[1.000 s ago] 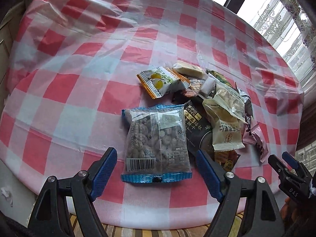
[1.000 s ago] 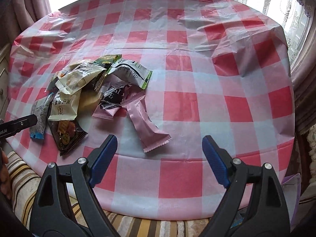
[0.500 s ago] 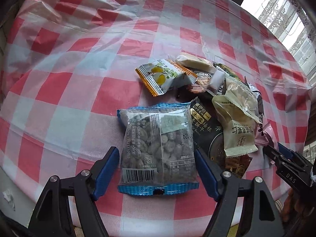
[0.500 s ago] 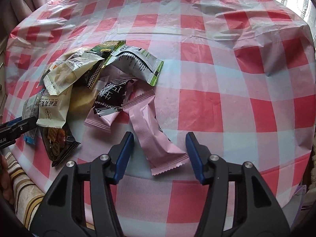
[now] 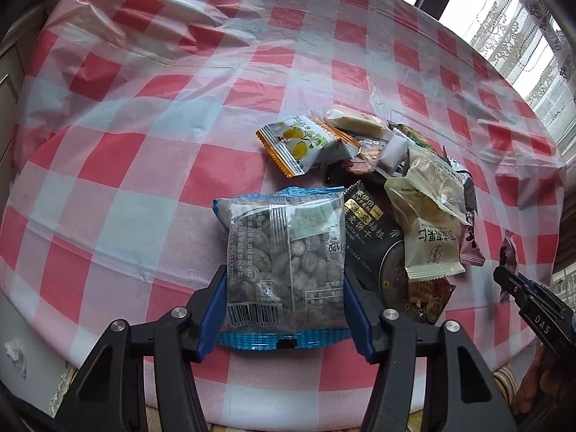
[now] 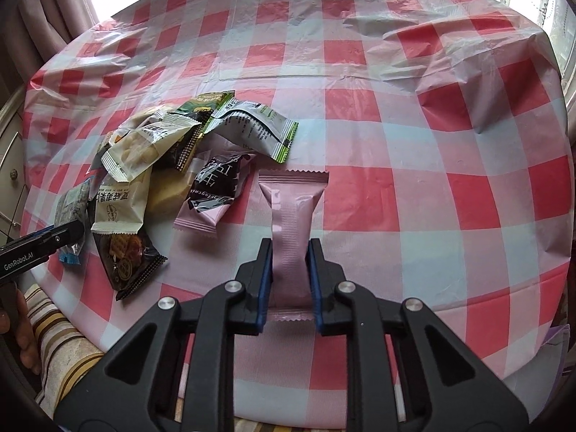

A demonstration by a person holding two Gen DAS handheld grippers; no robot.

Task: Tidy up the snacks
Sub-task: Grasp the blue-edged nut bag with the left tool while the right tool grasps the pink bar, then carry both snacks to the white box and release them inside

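A clear packet with blue ends (image 5: 284, 237), full of dark round snacks, lies near the table's front edge. My left gripper (image 5: 284, 288) straddles its lower half; the jaws are closing and both blue pads touch the packet's sides. A long pink packet (image 6: 293, 194) lies lengthwise ahead of my right gripper (image 6: 289, 252), which is shut on its near end and pinches it narrow. Between the two lies a pile of mixed snack packets (image 5: 414, 194), also in the right wrist view (image 6: 151, 158). Each view shows the other gripper's tip at its edge: right (image 5: 511, 284), left (image 6: 68, 230).
A red-and-white checked plastic cloth (image 6: 432, 144) covers the round table, wrinkled at the far side. A striped cushion (image 6: 61, 324) sits below the front edge, with a hand (image 6: 25, 342) beside it. Curtained windows (image 5: 522, 18) stand behind the table.
Both grippers came down over their packets as their jaws narrowed. The right one shut on the pink packet, which now lies straight instead of slanted. The left pads reached the blue-ended packet's sides.
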